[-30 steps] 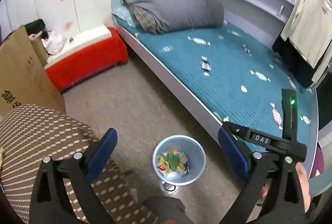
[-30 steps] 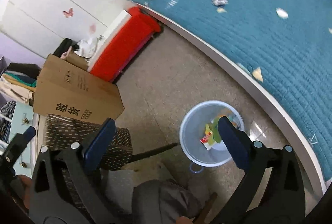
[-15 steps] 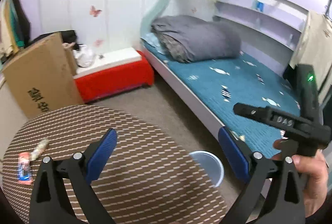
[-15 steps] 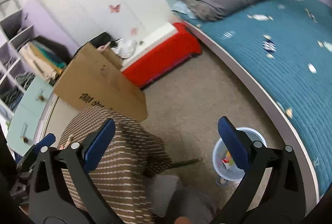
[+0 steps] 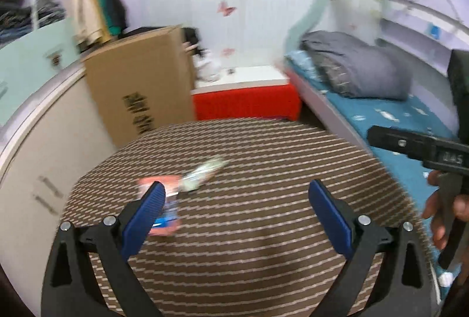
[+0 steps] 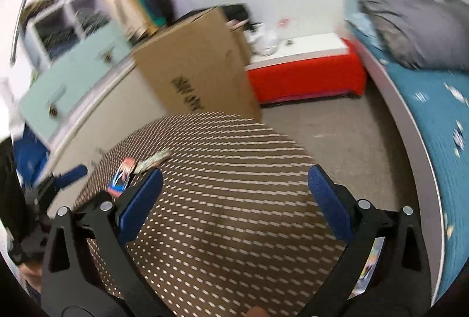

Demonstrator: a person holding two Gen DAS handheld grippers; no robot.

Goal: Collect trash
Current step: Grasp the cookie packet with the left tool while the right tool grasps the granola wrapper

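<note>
Left wrist view blurs our open, empty left gripper [image 5: 234,201] above the striped table [image 5: 263,243]; its finger partly hides a red wrapper [image 5: 164,205] beside a pale wrapper [image 5: 203,171]. Our right gripper [image 6: 234,189] gapes empty too.

Both views swung up from the floor and the bin, which dropped out of sight. The left hand-held gripper [image 5: 234,208] came over the striped desk [image 5: 263,243], where a red wrapper [image 5: 164,199] and a pale wrapper [image 5: 202,170] moved from the far left edge to just ahead of its left finger. The right hand-held gripper [image 6: 234,199] rose over the desk [image 6: 234,229] too.
</note>
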